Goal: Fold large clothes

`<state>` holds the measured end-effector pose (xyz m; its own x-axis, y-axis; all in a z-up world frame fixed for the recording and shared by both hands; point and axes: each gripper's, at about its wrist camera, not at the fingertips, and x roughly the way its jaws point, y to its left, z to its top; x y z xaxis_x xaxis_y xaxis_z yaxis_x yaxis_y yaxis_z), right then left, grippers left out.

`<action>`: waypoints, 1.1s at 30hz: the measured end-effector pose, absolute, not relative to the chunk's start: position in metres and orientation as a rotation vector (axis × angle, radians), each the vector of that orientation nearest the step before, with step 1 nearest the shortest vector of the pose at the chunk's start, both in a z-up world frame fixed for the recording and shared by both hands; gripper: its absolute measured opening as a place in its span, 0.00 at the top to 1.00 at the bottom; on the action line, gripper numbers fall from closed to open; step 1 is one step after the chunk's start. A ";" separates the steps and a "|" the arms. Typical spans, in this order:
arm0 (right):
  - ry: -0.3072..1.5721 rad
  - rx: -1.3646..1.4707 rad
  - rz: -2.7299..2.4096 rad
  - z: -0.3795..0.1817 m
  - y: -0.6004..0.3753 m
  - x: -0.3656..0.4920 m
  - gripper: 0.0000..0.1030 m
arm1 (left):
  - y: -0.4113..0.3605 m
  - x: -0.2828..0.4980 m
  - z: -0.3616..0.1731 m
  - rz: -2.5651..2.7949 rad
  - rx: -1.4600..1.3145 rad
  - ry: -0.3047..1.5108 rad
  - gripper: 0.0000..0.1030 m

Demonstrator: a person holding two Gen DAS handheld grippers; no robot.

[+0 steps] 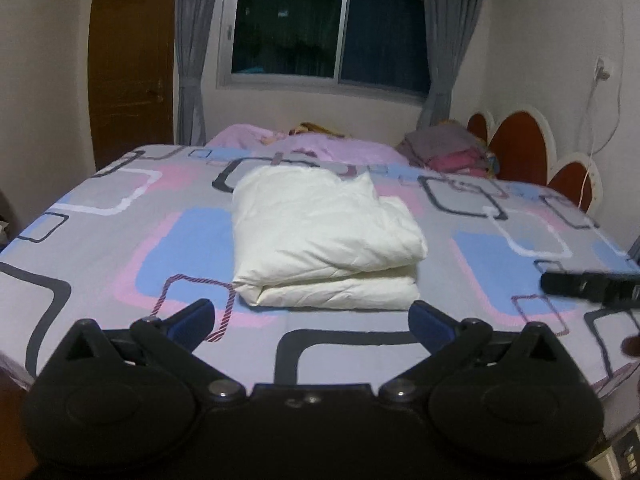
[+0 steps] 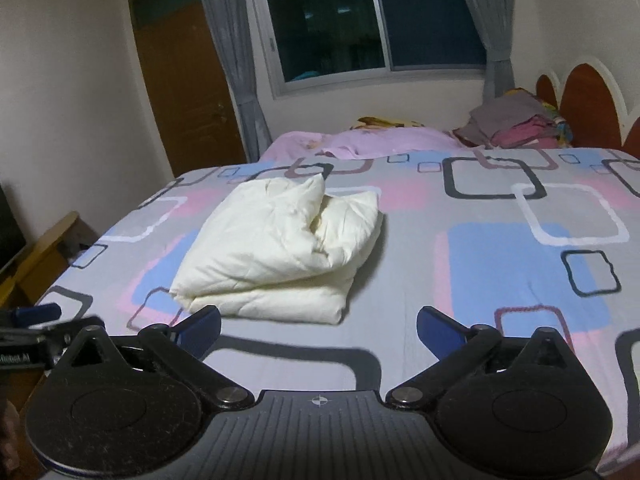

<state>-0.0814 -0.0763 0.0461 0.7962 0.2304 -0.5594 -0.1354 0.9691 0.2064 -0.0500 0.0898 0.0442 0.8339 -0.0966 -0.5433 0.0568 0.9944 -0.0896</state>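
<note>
A cream-white quilted garment point(image 1: 324, 236) lies folded into a thick rectangular bundle in the middle of the bed point(image 1: 120, 240). It also shows in the right wrist view point(image 2: 276, 248), with one corner sticking up at the back. My left gripper point(image 1: 312, 326) is open and empty, held just in front of the bundle. My right gripper point(image 2: 318, 330) is open and empty, in front of the bundle and a little to its right. The right gripper's side shows at the right edge of the left wrist view point(image 1: 588, 284).
The bed has a grey sheet point(image 2: 500, 280) with pink, blue and black squares. A pink blanket point(image 1: 320, 146) and a pile of folded clothes point(image 2: 516, 124) lie at the far side by the headboard point(image 1: 520, 152). A wooden door point(image 2: 184, 92) and window point(image 1: 328, 32) stand behind.
</note>
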 end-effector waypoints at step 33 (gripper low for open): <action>0.573 0.067 0.104 0.069 -0.070 -0.101 0.00 | 0.075 -0.065 0.061 -0.093 -0.068 0.499 0.00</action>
